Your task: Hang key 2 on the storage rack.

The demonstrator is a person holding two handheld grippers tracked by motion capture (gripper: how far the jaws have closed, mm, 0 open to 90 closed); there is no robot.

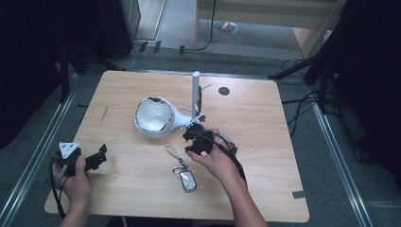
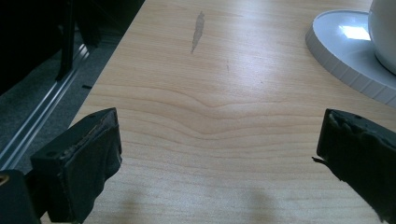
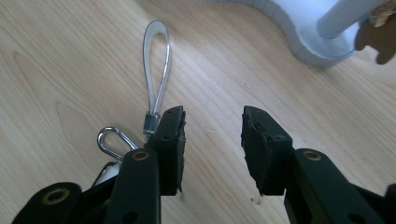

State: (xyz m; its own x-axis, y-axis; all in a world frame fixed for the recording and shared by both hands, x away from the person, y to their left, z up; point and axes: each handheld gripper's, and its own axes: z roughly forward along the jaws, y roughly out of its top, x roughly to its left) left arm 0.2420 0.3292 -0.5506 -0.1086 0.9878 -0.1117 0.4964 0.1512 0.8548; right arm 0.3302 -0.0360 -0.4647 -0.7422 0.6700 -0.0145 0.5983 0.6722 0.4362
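Note:
A silver key fob (image 1: pixel 188 180) lies on the wooden table (image 1: pixel 265 142), its grey strap loop (image 1: pixel 172 152) running up and left from a metal clip. Just above it stands a white stand (image 1: pixel 153 116) with a round dish and an upright post (image 1: pixel 195 91). My right gripper (image 1: pixel 194 140) hovers by the stand's foot, open, with bare wood between its jaws. In the right gripper view the strap loop (image 3: pixel 156 60) and clip (image 3: pixel 112 140) lie left of my right gripper (image 3: pixel 212 135). My left gripper (image 1: pixel 100 157) rests open at the lower left; the left gripper view shows it (image 2: pixel 219 149) holding nothing.
A small black disc (image 1: pixel 224 91) sits near the table's far edge. A dark streak (image 1: pixel 104 113) marks the wood at the left. The stand's rim (image 2: pixel 343 53) lies ahead and right of the left gripper. Cables and dark stands ring the table on the floor.

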